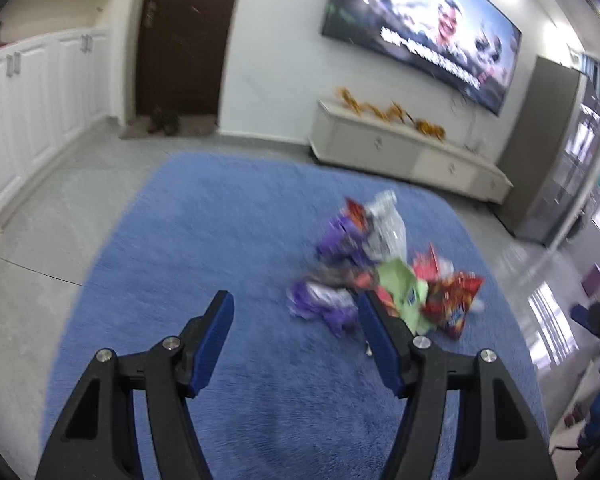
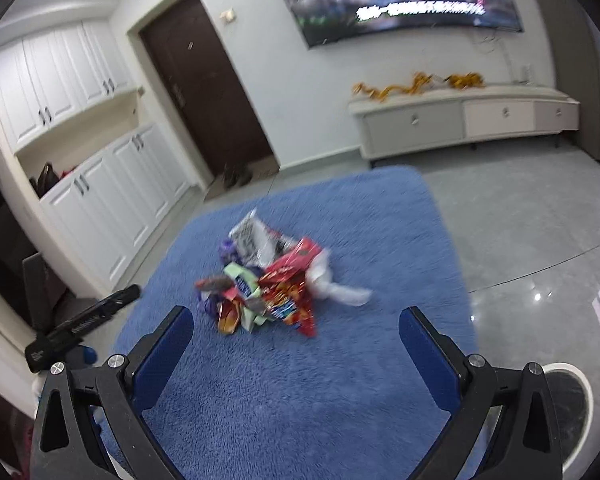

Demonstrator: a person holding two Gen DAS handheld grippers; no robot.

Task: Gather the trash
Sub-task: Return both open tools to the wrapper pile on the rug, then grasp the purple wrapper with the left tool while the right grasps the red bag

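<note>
Both sets of jaws stand apart with nothing between them: the left gripper and the right gripper hang over the blue rug. Just beyond them the trash pile of crumpled snack wrappers and clear plastic lies on the rug. Farther off, a white TV cabinet stands under the wall screen.
</note>
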